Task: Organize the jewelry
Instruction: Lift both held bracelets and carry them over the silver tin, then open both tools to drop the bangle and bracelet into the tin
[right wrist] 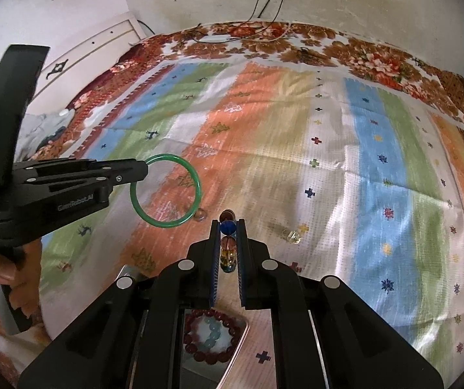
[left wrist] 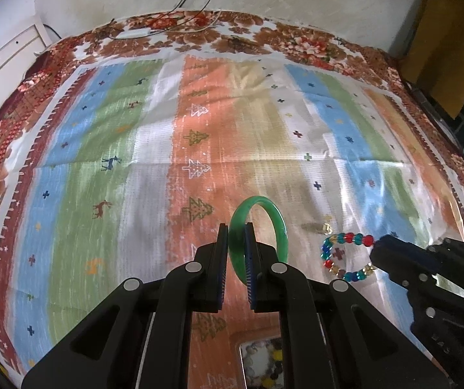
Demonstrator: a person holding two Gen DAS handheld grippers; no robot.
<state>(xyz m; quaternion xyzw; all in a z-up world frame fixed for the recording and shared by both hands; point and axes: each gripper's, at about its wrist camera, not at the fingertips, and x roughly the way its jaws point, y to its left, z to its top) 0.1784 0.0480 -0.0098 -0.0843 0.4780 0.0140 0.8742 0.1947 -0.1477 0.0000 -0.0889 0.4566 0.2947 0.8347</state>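
Observation:
My left gripper is shut on a green bangle and holds it above the striped cloth; the bangle also shows in the right wrist view. My right gripper is shut on a multicoloured bead bracelet, which hangs as a loop in the left wrist view. A tray below my right gripper holds a dark red bead bracelet and a pale blue one. The tray also shows in the left wrist view with beads in it.
A small clear ring and another small clear piece lie on the striped cloth. Cables and a white strip lie at the far edge by the wall. An orange panel stands at the back right.

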